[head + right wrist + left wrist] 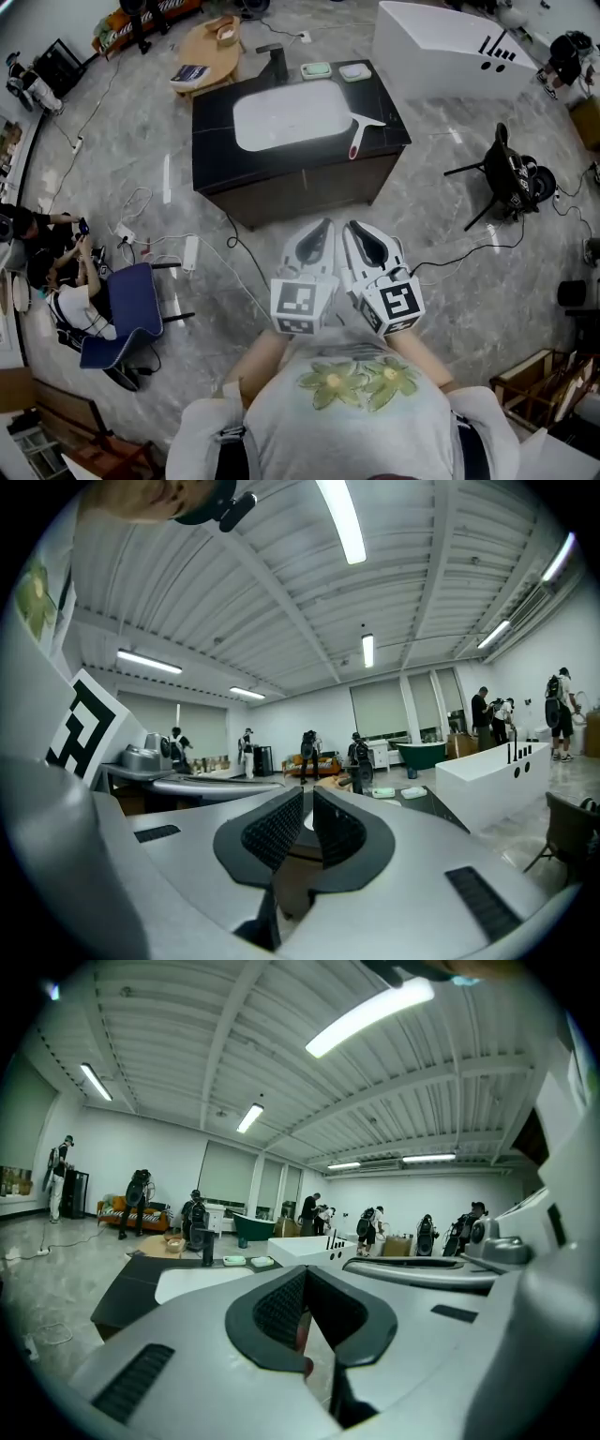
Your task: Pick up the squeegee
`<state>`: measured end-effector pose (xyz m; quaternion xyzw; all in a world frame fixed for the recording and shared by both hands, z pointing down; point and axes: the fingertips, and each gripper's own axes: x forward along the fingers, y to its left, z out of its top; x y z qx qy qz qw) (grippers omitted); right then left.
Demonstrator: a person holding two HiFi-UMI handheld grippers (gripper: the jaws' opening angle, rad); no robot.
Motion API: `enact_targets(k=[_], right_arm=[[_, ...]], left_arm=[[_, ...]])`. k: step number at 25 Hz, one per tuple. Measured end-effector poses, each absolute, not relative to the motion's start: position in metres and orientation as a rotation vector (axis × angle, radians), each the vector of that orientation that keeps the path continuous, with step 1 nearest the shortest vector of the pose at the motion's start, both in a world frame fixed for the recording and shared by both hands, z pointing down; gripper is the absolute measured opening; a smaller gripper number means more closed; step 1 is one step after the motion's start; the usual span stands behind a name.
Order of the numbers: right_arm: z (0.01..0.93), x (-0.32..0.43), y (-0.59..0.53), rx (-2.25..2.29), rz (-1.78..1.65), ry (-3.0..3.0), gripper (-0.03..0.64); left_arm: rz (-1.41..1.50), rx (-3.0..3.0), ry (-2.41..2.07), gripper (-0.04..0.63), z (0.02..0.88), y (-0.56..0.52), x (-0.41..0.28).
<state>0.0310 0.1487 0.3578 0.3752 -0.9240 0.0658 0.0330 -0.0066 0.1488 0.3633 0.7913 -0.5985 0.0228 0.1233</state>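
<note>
Head view: closest to the camera is the person's grey shirt with a yellow flower print. Just in front of the chest, the left hand-held gripper (323,230) and the right hand-held gripper (353,231) are side by side and almost touching. Both point towards a dark table (211,150) that stands well apart from them across bare floor. A white sink basin (291,117) is set into the table. The squeegee (361,133) lies flat on the tabletop just right of the basin, with its pale blade farther away and its red handle angled back towards the person. Neither hand-held gripper is near it.

Left gripper view: the left hand-held gripper (306,1279) has its dark pads together at the tips, with nothing between them. The table (127,1288) and the basin show beyond, low and to the left. The jaws cover the spot where the squeegee would be.

Right gripper view: the right hand-held gripper (307,801) is also closed and empty. A corner of the table (427,804) shows past its jaws, but no squeegee can be made out.

The task looks to be at the approach step, with the grasp not yet begun. The next move probably calls for closing the gap to the table and spreading one pair of jaws. That pair would then come down over the red handle, and the right one sits on the squeegee's side.
</note>
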Motion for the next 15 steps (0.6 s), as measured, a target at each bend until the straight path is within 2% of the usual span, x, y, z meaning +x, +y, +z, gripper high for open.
enact_targets(k=[15], right_arm=[[0.393,-0.037,0.006,1.294,0.295,-2.662,0.031]], left_arm=[[0.104,2.384,-1.557,0.009,0.387,0.009,-0.071]])
